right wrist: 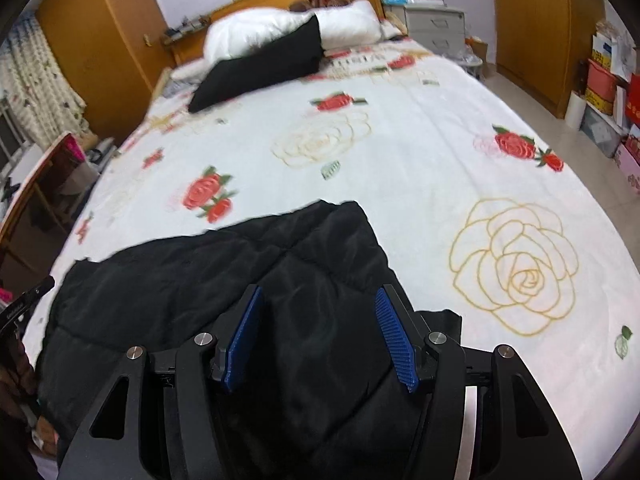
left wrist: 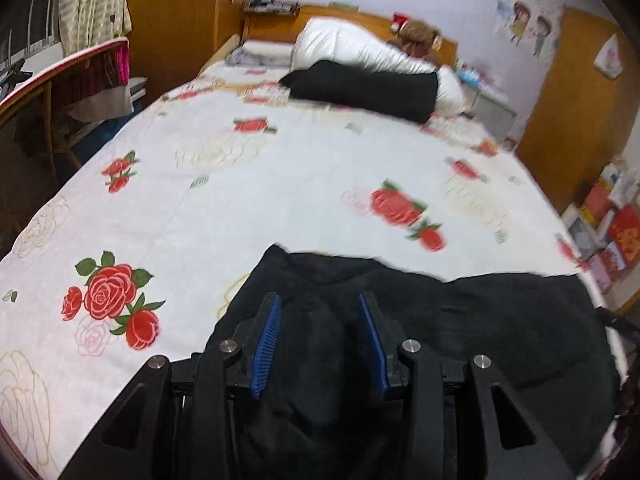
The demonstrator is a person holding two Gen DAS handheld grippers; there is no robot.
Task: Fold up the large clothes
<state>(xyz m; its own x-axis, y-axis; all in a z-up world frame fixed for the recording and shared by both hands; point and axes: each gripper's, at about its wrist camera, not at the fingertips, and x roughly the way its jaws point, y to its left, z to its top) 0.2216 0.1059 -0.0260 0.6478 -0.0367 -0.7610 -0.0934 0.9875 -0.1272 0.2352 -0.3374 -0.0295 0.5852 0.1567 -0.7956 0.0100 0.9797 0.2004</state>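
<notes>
Left claw [left wrist: 318,336] sits over one end of the black quilted padded jacket [right wrist: 224,280], blue ribbed pads part open with a bunched fold of the dark cloth between them; whether the pads actually pinch it cannot be told, since black fabric fills the gap and hides the contact. Right claw [right wrist: 316,334] stands wider, at the jacket's other end, cloth humped up between its pads too; grip likewise uncertain.

Jacket lies on the white rose-printed bedspread [left wrist: 280,168], at the foot end, far from the wooden headboard [right wrist: 256,0]. Its long axis runs across the bed, parallel to the headboard, so each claw has one end directly under it and the open bedspread lies ahead, toward the headboard. Judgement: any fold would carry the near edge forward over that axis, both claws together.

Right wrist view shows the quilted seams and the jacket's far corner. Left wrist view shows that corner's opposite number and the long far edge trailing away, blurred. Both show a second black folded garment [right wrist: 256,68] lying near the headboard against a white puffy duvet [left wrist: 344,46].
</notes>
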